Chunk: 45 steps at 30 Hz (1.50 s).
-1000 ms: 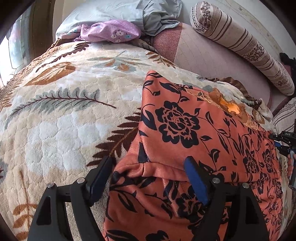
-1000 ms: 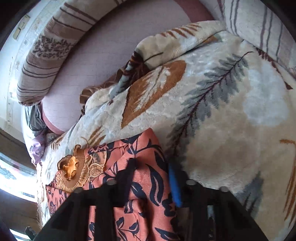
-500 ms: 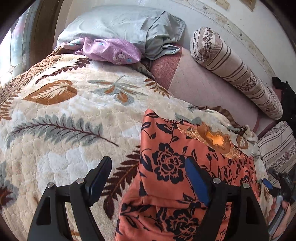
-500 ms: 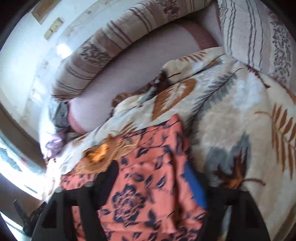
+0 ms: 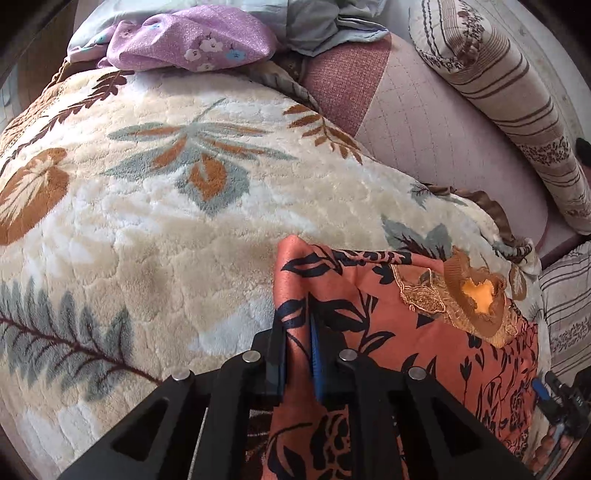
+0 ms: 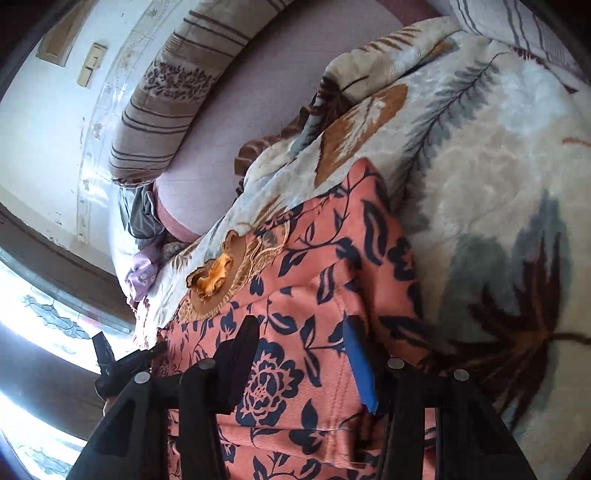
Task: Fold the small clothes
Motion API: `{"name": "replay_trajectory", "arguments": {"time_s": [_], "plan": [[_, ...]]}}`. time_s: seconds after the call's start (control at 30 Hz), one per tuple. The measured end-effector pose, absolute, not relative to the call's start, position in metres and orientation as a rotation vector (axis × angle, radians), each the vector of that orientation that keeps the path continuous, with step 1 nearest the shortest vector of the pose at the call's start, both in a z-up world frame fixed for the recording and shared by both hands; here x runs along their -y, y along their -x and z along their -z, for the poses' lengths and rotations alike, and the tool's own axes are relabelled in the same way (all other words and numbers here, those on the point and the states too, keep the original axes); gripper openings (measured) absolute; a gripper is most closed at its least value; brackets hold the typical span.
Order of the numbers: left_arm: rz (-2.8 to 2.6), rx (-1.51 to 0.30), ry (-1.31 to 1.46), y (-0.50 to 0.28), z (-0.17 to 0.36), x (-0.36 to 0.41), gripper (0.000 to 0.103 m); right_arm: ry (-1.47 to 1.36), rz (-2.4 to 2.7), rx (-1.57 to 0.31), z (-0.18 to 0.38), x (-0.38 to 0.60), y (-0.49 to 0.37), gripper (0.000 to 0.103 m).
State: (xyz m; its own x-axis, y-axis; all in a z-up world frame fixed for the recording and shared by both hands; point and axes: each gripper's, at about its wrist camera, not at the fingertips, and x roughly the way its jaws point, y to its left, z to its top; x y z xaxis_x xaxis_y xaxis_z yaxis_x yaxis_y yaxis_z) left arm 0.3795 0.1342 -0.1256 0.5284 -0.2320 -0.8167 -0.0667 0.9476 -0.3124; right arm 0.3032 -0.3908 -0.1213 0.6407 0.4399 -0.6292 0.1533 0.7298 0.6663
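An orange garment with dark flowers [image 5: 388, 325] lies on a cream leaf-print blanket [image 5: 166, 240], its embroidered gold neckline [image 5: 472, 291] towards the far right. My left gripper [image 5: 297, 328] has a raised fold of the garment's left edge between its jaws, which are closing and pinch the cloth. In the right wrist view the same garment [image 6: 314, 266] lies flat under my right gripper [image 6: 301, 328]. Its jaws are closing, still apart, with cloth between them and the pads not pressing. The right gripper [image 5: 554, 398] also shows at the garment's far right edge.
A striped bolster pillow [image 5: 517, 92] lies along the wall behind a pink mattress [image 5: 424, 129]. A purple flowered cloth [image 5: 192, 40] and a grey pillow [image 5: 325, 18] sit at the head of the bed. A window [image 6: 37, 332] is at the left of the right wrist view.
The left gripper moved to the garment's left edge and closed on a fold of it. The right gripper opened wide, slid back over the garment, then narrowed again.
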Motion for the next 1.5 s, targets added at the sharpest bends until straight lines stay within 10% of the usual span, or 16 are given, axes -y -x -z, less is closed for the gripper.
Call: {"name": "replay_trajectory", "arguments": {"time_s": [0.5,0.67,0.87,0.97,1.5], "plan": [[0.072,-0.966,0.405,-0.343,0.107,-0.157,0.024,-0.792,-0.061,-0.856,0.104,0.43,-0.323,0.057],[0.095,-0.923,0.414,-0.281,0.081,-0.162,0.056,-0.711,-0.149,-0.872,0.082,0.406,-0.268,0.059],[0.069,-1.003,0.305,-0.259,0.105,-0.139,0.056,-0.801,-0.307,-0.918,0.097,0.38,-0.269,0.075],[0.01,-1.025,0.209,-0.26,0.119,-0.132,0.057,-0.885,-0.129,-0.975,0.14,0.389,-0.264,0.064],[-0.007,-0.985,0.216,-0.104,0.07,-0.152,0.057,-0.645,-0.083,-1.026,0.094,0.397,-0.084,0.073]]}}
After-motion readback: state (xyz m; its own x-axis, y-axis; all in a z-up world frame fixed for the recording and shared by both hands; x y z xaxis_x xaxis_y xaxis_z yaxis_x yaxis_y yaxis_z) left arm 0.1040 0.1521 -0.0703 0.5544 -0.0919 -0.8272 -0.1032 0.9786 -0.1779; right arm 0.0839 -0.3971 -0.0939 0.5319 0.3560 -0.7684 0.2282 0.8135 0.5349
